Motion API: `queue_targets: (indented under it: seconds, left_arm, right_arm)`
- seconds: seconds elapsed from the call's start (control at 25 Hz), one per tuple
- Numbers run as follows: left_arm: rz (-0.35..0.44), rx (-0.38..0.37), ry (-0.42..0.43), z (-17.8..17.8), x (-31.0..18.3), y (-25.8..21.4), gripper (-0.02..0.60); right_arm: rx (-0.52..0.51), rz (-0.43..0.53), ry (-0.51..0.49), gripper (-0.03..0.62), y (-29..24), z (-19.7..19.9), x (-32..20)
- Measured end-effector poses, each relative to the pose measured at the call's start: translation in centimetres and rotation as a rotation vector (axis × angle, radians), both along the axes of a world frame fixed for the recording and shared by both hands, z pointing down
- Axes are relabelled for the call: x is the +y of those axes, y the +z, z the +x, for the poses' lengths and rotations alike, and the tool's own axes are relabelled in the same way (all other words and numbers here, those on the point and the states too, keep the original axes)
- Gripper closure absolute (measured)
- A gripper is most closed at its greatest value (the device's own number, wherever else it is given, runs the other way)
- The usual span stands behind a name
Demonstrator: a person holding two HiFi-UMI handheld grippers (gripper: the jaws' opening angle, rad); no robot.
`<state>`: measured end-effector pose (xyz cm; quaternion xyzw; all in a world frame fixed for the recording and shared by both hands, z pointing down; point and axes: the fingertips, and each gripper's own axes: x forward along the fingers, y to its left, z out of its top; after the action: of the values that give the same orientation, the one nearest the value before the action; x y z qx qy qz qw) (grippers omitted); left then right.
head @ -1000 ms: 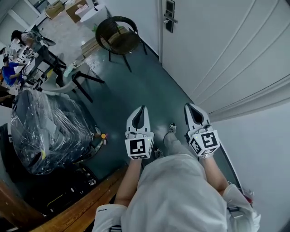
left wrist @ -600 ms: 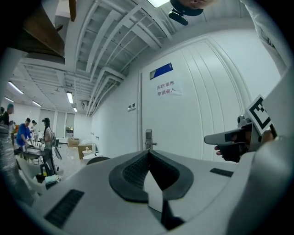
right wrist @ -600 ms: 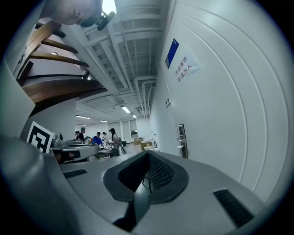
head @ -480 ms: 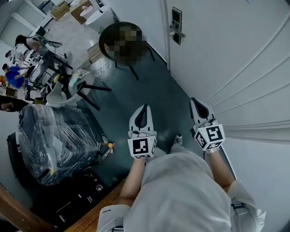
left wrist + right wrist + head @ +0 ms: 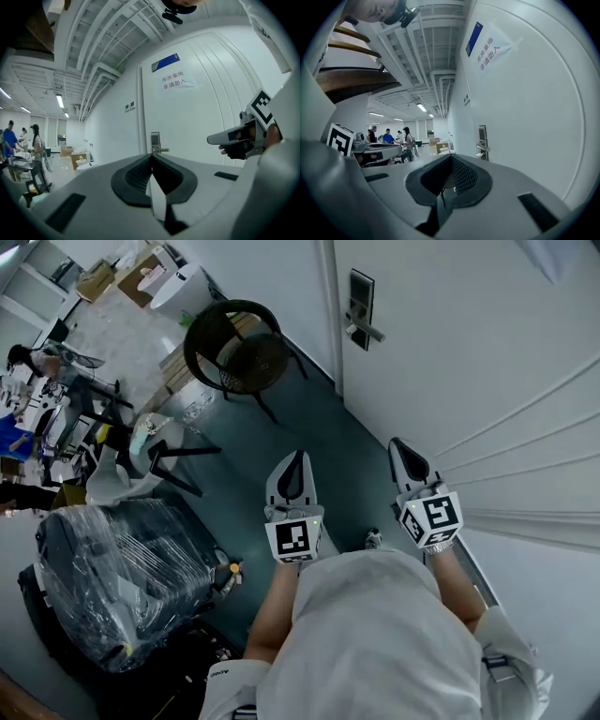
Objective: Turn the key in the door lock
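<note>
Barely begun: the door lock (image 5: 360, 307) sits on the white door (image 5: 469, 352), well apart from both tongs, and no key can be made out in it. The left tongs (image 5: 297, 457) and right tongs (image 5: 396, 444) are closed on nothing. Cardboard boxes (image 5: 98, 279) stand far off; their contents are unclear.

Dark teal floor (image 5: 319, 432), blk round chair (image 5: 231, 349) w/ thin legs, plastic-wrapped bundle (image 5: 122, 577) at left
</note>
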<state>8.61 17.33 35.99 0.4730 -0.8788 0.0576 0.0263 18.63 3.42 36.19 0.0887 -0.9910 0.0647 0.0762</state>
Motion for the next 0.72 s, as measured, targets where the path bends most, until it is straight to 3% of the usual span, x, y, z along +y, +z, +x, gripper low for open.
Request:
queue_targets:
  seconds: [0.16,0.36,0.52,0.72]
  left_arm:
    - [-0.003,0.010,0.089,-5.0,-2.1,-0.1,0.573]
    - [-0.009,-0.032,0.212,-10.1,-4.0,-0.7,0.573]
    - [-0.034,-0.066,0.314,-12.2,-5.4,-0.3,0.572]
    - [-0.038,-0.038,0.406,-13.8,-8.1,0.8,0.572]
  right_arm:
    - [0.009,-0.001,0.086,0.602,-0.3,-3.9,-0.9]
    - [0.008,0.016,0.191,0.602,-0.7,-8.1,-0.7]
    - [0.014,0.020,0.276,0.602,-0.5,-9.6,-0.5]
    - [0.040,0.009,0.374,0.602,0.6,-10.1,-1.7]
